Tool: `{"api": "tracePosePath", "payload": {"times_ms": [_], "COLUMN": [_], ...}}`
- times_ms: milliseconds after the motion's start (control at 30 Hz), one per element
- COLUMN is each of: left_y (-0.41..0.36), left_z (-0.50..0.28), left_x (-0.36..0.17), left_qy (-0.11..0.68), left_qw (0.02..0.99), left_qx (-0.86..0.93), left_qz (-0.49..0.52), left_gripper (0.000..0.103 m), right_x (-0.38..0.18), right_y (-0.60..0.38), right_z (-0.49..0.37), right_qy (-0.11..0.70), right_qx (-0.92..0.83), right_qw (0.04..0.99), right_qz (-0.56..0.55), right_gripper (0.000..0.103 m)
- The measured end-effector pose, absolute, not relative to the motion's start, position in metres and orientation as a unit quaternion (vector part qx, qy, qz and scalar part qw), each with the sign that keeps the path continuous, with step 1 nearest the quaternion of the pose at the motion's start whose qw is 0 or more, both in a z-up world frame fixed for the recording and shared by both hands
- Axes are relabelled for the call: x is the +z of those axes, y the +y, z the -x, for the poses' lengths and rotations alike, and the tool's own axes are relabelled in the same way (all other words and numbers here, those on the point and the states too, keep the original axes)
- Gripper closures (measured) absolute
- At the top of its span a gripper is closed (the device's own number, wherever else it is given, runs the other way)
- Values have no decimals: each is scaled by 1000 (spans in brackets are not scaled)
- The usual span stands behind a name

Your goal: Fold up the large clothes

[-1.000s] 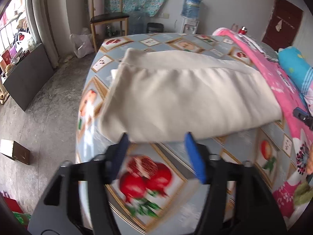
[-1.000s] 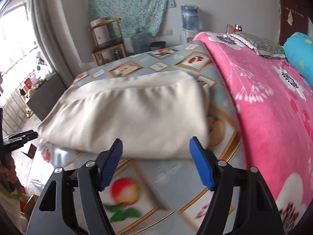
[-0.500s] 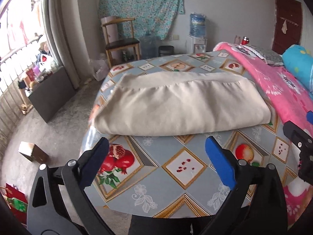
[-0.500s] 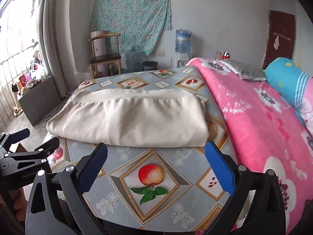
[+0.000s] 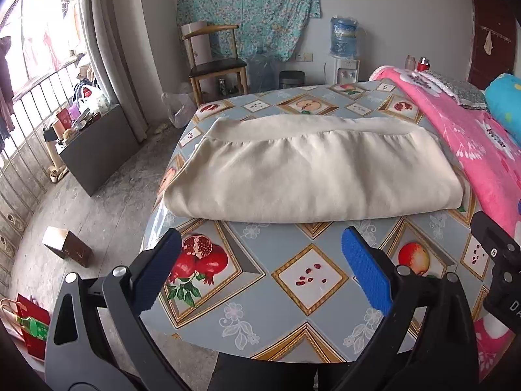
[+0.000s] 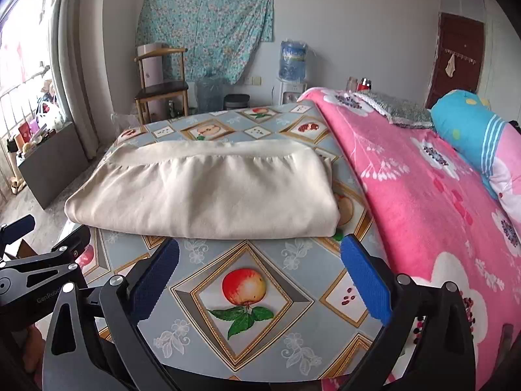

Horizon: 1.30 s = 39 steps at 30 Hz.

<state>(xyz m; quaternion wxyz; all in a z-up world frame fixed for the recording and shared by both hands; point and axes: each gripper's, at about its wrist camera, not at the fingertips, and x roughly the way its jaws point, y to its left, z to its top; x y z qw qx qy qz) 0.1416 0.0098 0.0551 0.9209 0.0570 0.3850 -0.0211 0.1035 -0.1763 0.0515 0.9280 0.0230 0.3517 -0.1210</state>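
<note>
A cream garment (image 5: 309,176) (image 6: 208,192) lies folded into a long, thick rectangle across the table with the fruit-print cloth (image 5: 309,280) (image 6: 195,325). Its gathered band runs along the far side. My left gripper (image 5: 260,238) hovers open in front of the garment's near fold, with only tablecloth between its blue pads. My right gripper (image 6: 260,244) is also open, just short of the same fold near the garment's right end. Neither gripper touches the cloth. Each gripper shows at the edge of the other's view.
A pink flowered blanket (image 5: 472,150) (image 6: 423,195) covers the table's right side, with a blue pillow (image 6: 465,120) on it. Behind stand a wooden chair (image 5: 215,62) and a water dispenser (image 5: 343,42). A dark cabinet (image 5: 94,150) and a small box (image 5: 66,246) sit on the floor at left.
Both grippers have drawn back from the garment's near edge and risen, and their jaws have widened. The garment stays folded on the table.
</note>
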Motion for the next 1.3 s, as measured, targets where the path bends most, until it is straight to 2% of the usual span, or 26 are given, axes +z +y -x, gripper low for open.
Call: {"api": "tracePosePath", "payload": {"times_ms": [400,1300], "left_y": [10,7], "left_z": [-157,-155], "left_x": [32,31], "left_qy": [432,436], "left_qw": [900,897], "left_qx": [-35,-57], "left_qz": [-54,-49], "left_gripper": [8,8], "right_x": [28,33], "right_y": [-174,-172], "right_z": [-121,-118], "right_qy": [387,382], "right_qx": [-114,-121], "right_qw": [915,916], "right_qz": [-14,-3], "right_gripper": [6,6]}}
